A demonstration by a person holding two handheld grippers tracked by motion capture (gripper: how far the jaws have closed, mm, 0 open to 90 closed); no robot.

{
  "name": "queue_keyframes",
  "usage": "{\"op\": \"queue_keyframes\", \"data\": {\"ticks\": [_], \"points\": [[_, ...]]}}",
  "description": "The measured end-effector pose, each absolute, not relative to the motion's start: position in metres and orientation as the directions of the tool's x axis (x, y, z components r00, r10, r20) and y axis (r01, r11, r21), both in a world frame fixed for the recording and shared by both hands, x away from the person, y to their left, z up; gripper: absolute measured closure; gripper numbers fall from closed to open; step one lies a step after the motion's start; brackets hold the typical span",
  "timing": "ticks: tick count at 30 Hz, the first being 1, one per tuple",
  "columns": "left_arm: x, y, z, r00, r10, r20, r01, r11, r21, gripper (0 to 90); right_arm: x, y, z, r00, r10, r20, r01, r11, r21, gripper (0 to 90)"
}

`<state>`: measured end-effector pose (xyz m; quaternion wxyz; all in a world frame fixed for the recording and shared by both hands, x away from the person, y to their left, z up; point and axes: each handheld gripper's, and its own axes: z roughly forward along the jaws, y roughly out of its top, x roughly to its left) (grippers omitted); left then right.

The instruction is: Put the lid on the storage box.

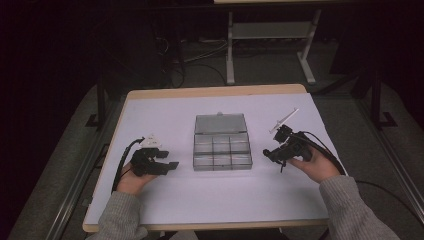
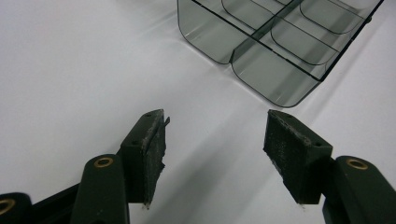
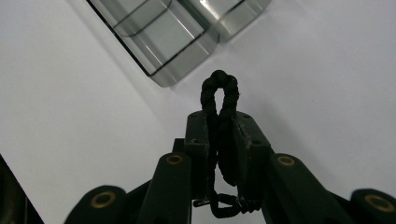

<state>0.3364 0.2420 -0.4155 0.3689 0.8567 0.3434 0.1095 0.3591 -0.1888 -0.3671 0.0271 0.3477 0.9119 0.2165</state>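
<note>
Person at a table point(image 1: 150, 210) with a white top, a hand-held gripper in each hand. Clear plastic organizer box point(image 1: 222, 149) sits mid-table, lid swung open and lying flat behind it, compartments divided in a grid, all looking bare. Right gripper point(image 1: 272, 154) is just right of the box, low over the table, jaws pointing toward the box's right side; it's clamped on a black hair tie point(image 3: 219, 100). In the right gripper view the hair tie is pinched flat between the two pads, a loop sticking out past the jaw tips and the other end curling out below the pads; the box corner is just ahead of the loop, not touching. So the hair tie is in the right gripper, off the table, near the box's front right corner. Left gripper point(image 1: 170, 160) is left of the box, resting low by the table, jaws pointing right toward the box; in the left gripper view point(image 2: 215, 140) its jaws stand apart with only white tabletop between them, pads worn and frayed at the edges. Box's near corner is ahead of the left jaws, clear gap between. Grey sleeves point(image 1: 350, 210) come in from the bottom edge. Cables trail back from both grippers. Floor and a white table frame point(image 1: 270, 45) beyond, dim.
</note>
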Motion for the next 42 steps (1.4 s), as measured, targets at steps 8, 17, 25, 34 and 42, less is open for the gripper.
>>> {"op": "queue_keyframes", "data": {"ticks": [8,17,25,34,42], "points": [[0.335,0.246,-0.418,0.739,0.670,-0.069,0.511,-0.490,0.706,37.4,0.364,-0.176,-0.359,-0.763,0.638,0.100,0.612,0.666,0.426,77.2],[0.334,0.249,-0.417,0.736,0.674,-0.065,0.509,-0.487,0.710,36.6,0.370,-0.159,-0.347,-0.778,0.621,0.097,0.593,0.675,0.438,77.2],[0.334,0.251,-0.414,0.732,0.677,-0.073,0.507,-0.470,0.723,36.6,0.377,-0.147,-0.340,-0.789,0.607,0.092,0.579,0.685,0.442,77.2],[0.334,0.248,-0.415,0.735,0.672,-0.083,0.506,-0.463,0.728,35.9,0.382,-0.134,-0.333,-0.797,0.598,0.086,0.565,0.687,0.457,77.2],[0.334,0.249,-0.414,0.740,0.669,-0.073,0.501,-0.474,0.724,35.6,0.385,-0.121,-0.332,-0.807,0.585,0.084,0.552,0.696,0.459,77.2]]}}
